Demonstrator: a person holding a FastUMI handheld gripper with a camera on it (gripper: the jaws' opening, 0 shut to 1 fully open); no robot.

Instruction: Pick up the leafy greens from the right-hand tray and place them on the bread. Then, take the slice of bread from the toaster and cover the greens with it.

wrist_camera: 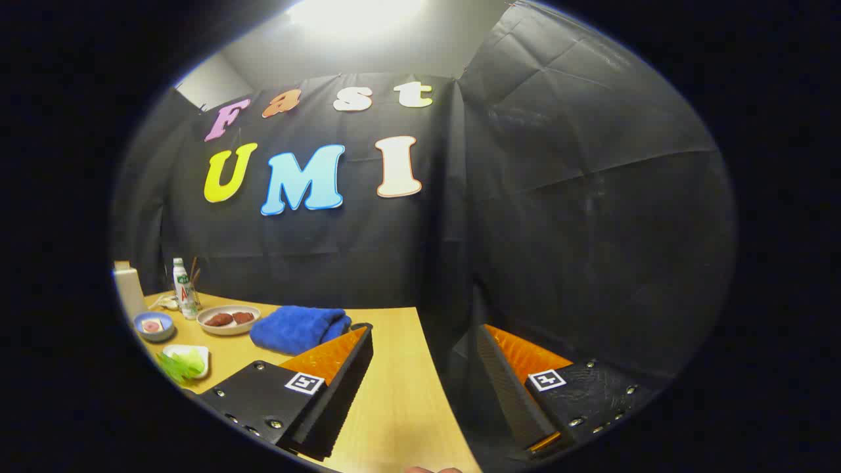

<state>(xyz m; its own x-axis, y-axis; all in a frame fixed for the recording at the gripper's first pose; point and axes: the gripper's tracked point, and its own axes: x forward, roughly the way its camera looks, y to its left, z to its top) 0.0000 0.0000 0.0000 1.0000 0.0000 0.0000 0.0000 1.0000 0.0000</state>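
Note:
My gripper (424, 341) is held high above the wooden table (394, 394), fingers spread wide with nothing between them. The leafy greens (181, 362) lie on a small white square tray (187, 355) far off to the left of the left finger. The gripper points toward the booth wall, well away from the greens.
A folded blue towel (299, 327) lies just beyond the left finger. Farther left sit a white plate with dark red pieces (228, 318), a small blue bowl (154, 325), a green-and-white bottle (182, 288) and a white container (129, 289). The table's right edge runs between the fingers.

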